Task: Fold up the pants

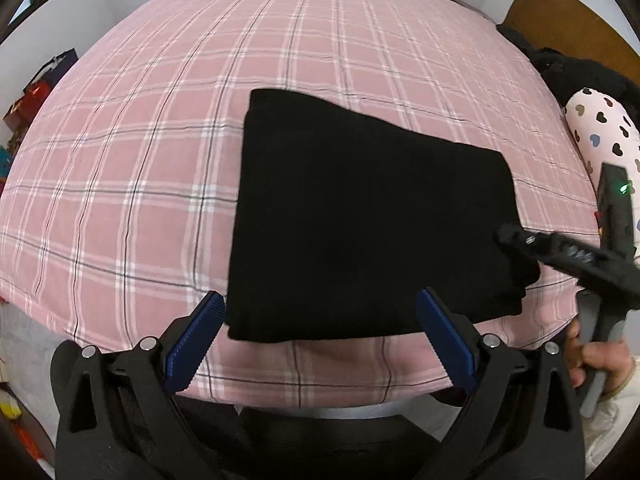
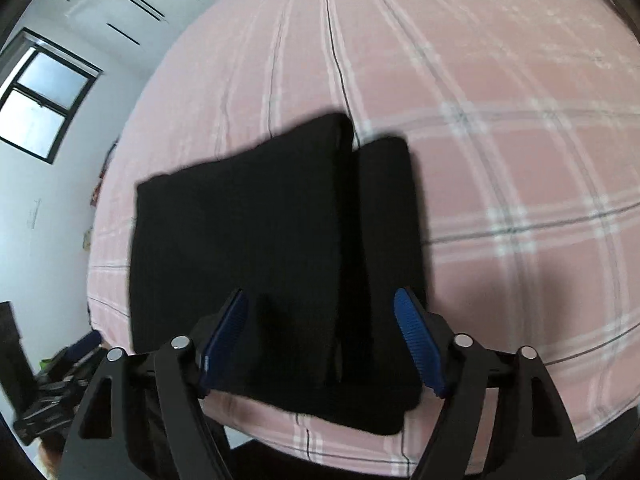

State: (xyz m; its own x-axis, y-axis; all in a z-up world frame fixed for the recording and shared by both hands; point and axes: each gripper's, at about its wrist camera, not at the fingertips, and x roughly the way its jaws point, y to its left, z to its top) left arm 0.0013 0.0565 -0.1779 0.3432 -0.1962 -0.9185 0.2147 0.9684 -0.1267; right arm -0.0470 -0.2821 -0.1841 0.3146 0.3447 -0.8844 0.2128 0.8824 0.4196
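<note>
Black pants lie folded into a flat rectangle on the pink plaid bed. My left gripper is open and empty, hovering at the near edge of the pants. My right gripper shows at the right of the left wrist view, over the pants' right edge. In the right wrist view the right gripper is open and empty above the pants, which show a fold seam down the middle.
A heart-print pillow and dark clothes lie at the bed's right side by a brown headboard. Bags stand on the floor at left. A window is in the far wall.
</note>
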